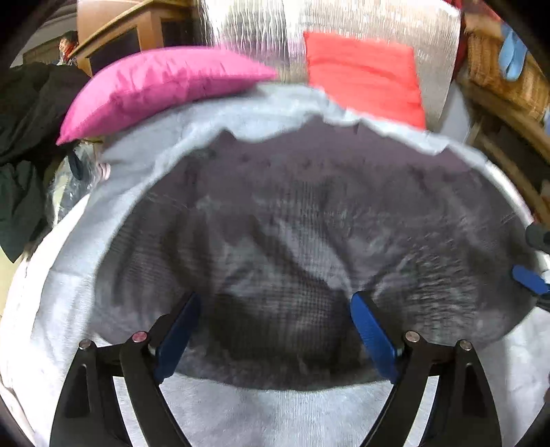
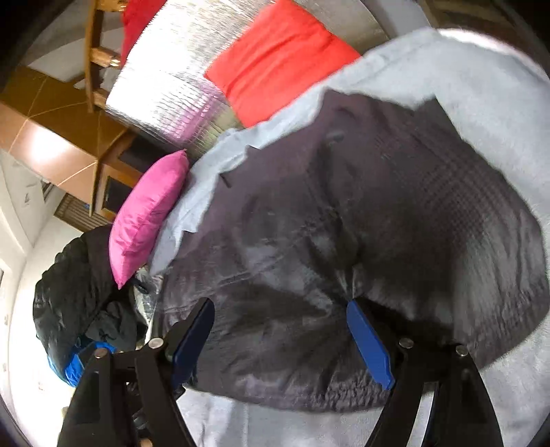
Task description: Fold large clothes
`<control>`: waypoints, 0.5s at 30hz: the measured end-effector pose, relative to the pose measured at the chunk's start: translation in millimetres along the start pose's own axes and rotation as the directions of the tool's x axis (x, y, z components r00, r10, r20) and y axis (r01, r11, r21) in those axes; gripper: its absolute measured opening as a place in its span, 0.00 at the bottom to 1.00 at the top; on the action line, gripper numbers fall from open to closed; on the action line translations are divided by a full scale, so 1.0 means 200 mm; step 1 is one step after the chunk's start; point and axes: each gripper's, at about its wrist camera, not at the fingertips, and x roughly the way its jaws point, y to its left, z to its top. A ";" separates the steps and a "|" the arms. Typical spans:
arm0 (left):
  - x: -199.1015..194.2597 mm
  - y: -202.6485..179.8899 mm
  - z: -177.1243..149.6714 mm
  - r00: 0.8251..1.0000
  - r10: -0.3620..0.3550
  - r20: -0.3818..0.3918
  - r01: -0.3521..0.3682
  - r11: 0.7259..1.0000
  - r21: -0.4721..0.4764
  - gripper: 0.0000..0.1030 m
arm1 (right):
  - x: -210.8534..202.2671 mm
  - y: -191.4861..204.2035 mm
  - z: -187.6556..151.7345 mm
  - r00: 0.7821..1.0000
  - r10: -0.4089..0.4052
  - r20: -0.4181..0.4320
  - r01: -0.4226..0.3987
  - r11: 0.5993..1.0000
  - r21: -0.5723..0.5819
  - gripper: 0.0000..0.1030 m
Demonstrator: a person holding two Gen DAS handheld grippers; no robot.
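A dark grey garment [image 1: 309, 223] lies spread on a pale grey blanket [image 1: 240, 412]. The left gripper [image 1: 275, 309] hovers over its near edge, jaws wide apart and holding nothing; the right gripper [image 2: 280, 316] does likewise. Beyond the garment a pink pillow [image 1: 154, 86] and a red cushion [image 1: 364, 75] rest by a silver quilted backrest [image 1: 343, 17]. Dark clothes [image 2: 72, 285] are heaped at the left.
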 end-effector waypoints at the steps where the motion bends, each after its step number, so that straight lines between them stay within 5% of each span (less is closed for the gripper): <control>1: -0.04 0.03 0.00 1.000 -0.005 0.020 0.006 1.000 -0.010 0.87 | -0.04 0.03 -0.01 1.000 0.012 0.010 -0.012 1.000 -0.021 0.80; 9: -0.30 0.45 -0.20 0.999 -0.041 0.036 0.047 0.985 -0.165 0.87 | -0.36 -0.03 -0.30 0.999 0.007 0.042 -0.005 0.999 -0.035 0.80; 15: -0.38 0.76 -0.42 0.999 -0.032 0.007 0.032 0.938 -0.345 0.87 | -0.61 -0.26 -0.58 0.997 -0.005 0.076 0.000 0.998 0.069 0.80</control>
